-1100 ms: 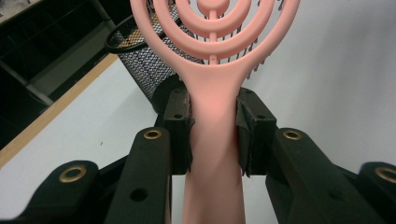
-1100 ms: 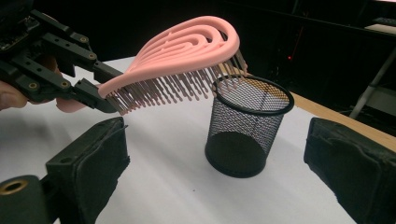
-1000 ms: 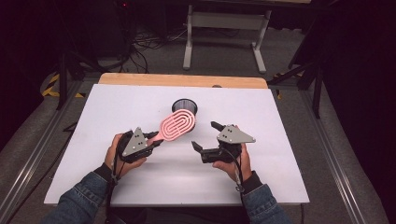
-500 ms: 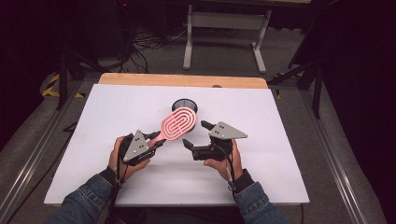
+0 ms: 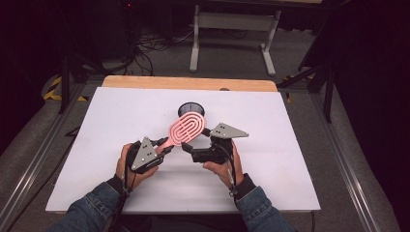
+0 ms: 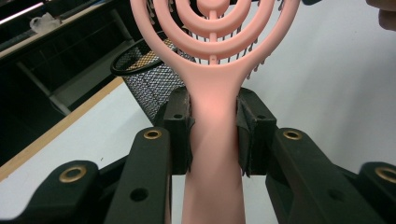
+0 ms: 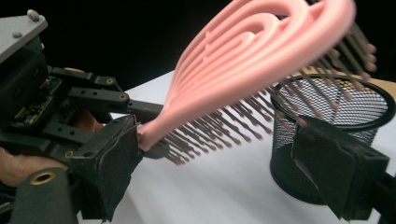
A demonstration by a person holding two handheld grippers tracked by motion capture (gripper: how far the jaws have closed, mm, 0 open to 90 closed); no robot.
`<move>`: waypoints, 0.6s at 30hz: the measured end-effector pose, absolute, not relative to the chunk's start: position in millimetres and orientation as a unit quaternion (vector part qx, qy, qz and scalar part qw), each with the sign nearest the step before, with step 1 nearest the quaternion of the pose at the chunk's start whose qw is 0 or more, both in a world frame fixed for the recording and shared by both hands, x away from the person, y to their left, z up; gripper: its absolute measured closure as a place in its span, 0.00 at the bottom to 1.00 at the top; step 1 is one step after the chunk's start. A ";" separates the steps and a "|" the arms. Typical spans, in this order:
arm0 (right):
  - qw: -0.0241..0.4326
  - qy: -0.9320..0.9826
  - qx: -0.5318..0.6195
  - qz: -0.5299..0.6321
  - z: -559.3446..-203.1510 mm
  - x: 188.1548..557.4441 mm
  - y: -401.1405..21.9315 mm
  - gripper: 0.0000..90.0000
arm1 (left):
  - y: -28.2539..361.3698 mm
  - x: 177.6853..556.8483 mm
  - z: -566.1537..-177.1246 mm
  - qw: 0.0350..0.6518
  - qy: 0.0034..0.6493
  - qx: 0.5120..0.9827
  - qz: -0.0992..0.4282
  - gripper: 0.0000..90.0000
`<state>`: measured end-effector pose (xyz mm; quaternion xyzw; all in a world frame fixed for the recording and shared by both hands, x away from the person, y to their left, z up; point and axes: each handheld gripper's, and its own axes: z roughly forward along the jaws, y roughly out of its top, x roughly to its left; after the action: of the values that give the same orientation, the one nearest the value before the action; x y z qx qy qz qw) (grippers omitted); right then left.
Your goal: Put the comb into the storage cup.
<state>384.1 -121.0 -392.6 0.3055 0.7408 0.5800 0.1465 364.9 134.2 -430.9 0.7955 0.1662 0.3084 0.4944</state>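
Left hand-held gripper is clamped on the handle of the pink brush, head held up off the white bench, bristles down, just in front of the mesh cup. Right hand-held gripper has jaws wide apart, flanking the brush's underside w/o contact. Looks like a handover or a drop into the cup. Next move prob. needs the right jaws to close on the head, or a tilt toward the cup rim.
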 end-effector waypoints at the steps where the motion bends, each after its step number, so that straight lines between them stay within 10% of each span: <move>1: 0.145 0.740 0.307 0.580 -392.8 384.4 -120.2 0.20 | 133.1 364.3 -431.8 0.494 0.166 0.796 0.308 0.77; 18: 0.093 0.713 0.318 0.618 -393.0 376.3 -112.1 0.59 | 118.8 364.6 -440.6 0.443 0.163 0.822 0.319 0.77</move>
<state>376.3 -112.1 -393.0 0.3183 0.7132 0.6175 0.0932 364.6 118.8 -440.6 0.8221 0.1626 0.3191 0.4426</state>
